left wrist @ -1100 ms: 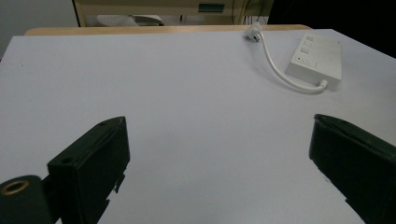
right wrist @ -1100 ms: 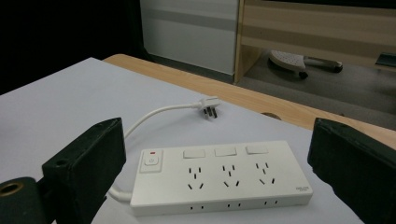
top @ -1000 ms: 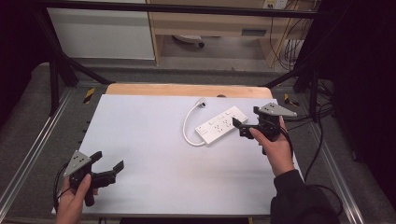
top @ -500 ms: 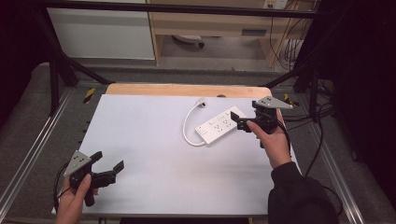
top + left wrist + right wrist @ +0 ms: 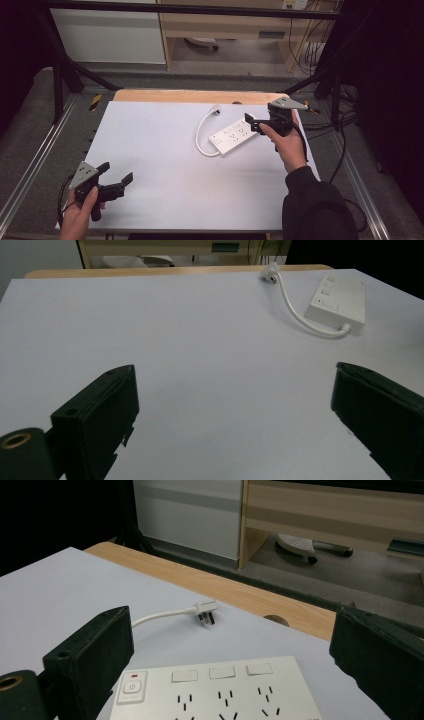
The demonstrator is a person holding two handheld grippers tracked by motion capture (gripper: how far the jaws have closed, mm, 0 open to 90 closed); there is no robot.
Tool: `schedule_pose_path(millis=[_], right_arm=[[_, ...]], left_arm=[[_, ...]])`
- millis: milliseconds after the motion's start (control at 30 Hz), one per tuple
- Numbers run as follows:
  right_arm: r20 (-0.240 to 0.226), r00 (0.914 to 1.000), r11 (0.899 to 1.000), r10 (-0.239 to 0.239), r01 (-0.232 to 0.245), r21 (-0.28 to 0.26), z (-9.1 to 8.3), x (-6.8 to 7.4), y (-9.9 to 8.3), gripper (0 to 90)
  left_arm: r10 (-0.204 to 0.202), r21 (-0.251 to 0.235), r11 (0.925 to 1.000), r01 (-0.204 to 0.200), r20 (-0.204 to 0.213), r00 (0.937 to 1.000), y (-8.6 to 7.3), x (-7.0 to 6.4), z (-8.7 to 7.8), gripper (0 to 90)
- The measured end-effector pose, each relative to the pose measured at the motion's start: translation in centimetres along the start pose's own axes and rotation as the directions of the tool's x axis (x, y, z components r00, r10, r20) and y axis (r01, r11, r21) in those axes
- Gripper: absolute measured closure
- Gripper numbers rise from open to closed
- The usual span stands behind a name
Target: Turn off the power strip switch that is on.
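A person's right gripper [image 5: 256, 123] hovers at the near-right end of a white power strip [image 5: 234, 137] lying on the white surface [image 5: 150, 150], its fingers [image 5: 90, 655] spread wide and holding nothing. In the right gripper view the strip sits directly below and between the two fingers, its long axis running across the gap from one finger to the other, switch end toward the left finger. The strip's short cable [image 5: 201, 135] curls away beyond the fingers to its plug [image 5: 206, 613] near the wooden edge. The left gripper [image 5: 114, 184], fingers equally wide and empty, hangs low over the surface well apart from the strip, which lies far ahead and to the right of its fingers. The right hand [image 5: 287, 142] is plainly the nearer, and any grasp would likely fall to it.
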State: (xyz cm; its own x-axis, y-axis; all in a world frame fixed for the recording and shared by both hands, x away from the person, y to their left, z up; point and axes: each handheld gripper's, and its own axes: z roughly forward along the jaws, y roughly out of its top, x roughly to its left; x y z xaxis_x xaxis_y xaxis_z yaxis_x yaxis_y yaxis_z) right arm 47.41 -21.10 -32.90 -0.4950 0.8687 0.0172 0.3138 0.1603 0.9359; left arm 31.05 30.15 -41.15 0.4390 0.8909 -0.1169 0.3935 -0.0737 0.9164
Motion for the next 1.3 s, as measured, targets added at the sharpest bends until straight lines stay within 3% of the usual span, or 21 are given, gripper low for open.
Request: schedule_pose_path(millis=[400,767,1000,1300], right_arm=[[0.016,0.9996,1.000,0.025,-0.026,0.011,1.5,-0.3,-0.2,5.8],[0.073,0.9962,0.998,0.048,-0.051,0.043,3.1,-1.2,-0.9,9.2],[0.084,0.9950,0.997,0.054,-0.058,0.052,3.9,-1.5,-1.1,10.9],[0.086,0.9949,0.997,0.053,-0.058,0.052,5.2,-1.6,-1.4,24.8]], left_arm=[[0.005,0.001,1.0000,-0.005,0.002,1.0000,0.0,-0.1,0.0,5.1],[0.008,0.003,1.0000,-0.008,0.003,1.0000,0.0,-0.1,0.0,5.2],[0.007,0.002,1.0000,-0.007,0.003,1.0000,0.0,-0.1,0.0,5.1],[0.008,0.001,1.0000,-0.008,0.006,0.9999,0.0,-0.1,0.0,5.2]])
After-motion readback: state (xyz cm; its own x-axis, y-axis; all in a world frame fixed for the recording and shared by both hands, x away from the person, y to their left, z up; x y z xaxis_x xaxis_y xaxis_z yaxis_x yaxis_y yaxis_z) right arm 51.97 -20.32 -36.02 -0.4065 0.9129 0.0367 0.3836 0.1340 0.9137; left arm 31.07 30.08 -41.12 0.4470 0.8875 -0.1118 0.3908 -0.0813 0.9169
